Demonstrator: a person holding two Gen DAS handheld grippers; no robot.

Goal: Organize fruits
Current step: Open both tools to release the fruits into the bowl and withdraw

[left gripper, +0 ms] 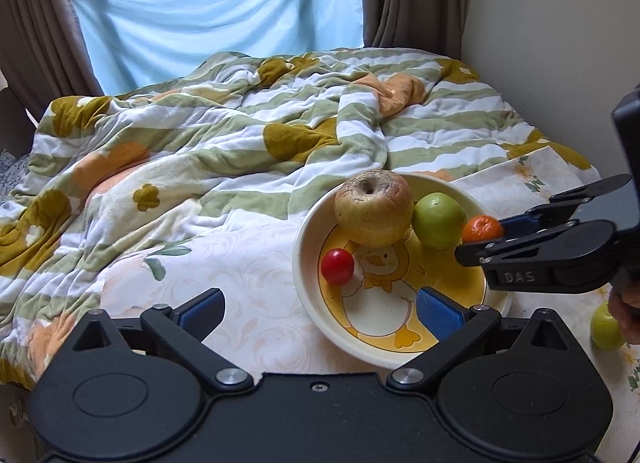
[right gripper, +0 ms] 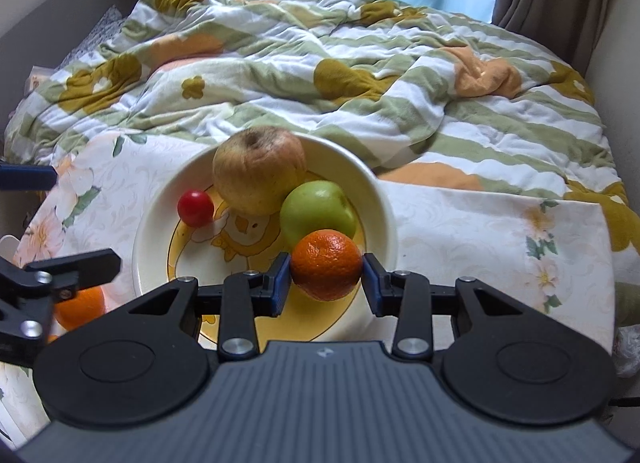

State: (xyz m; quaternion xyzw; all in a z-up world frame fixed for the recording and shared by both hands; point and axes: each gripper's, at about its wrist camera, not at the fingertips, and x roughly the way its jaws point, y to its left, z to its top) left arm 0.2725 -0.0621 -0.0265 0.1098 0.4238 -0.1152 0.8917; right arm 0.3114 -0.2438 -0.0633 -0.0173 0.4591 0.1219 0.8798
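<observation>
left claw [left gripper: 320, 311]: spread wide, empty | right claw [right gripper: 326, 281]: clamped, angled down

Bowl [right gripper: 384, 199] front clear; fruit behind.

You are seeing "DAS" in raised letters on the right gripper [left gripper: 480, 241], on its black finger's side.

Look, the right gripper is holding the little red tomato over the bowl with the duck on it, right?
Not quite. The right gripper is holding the orange tangerine, not the red tomato, which lies loose in the duck bowl. The right wrist view shows it.
</observation>
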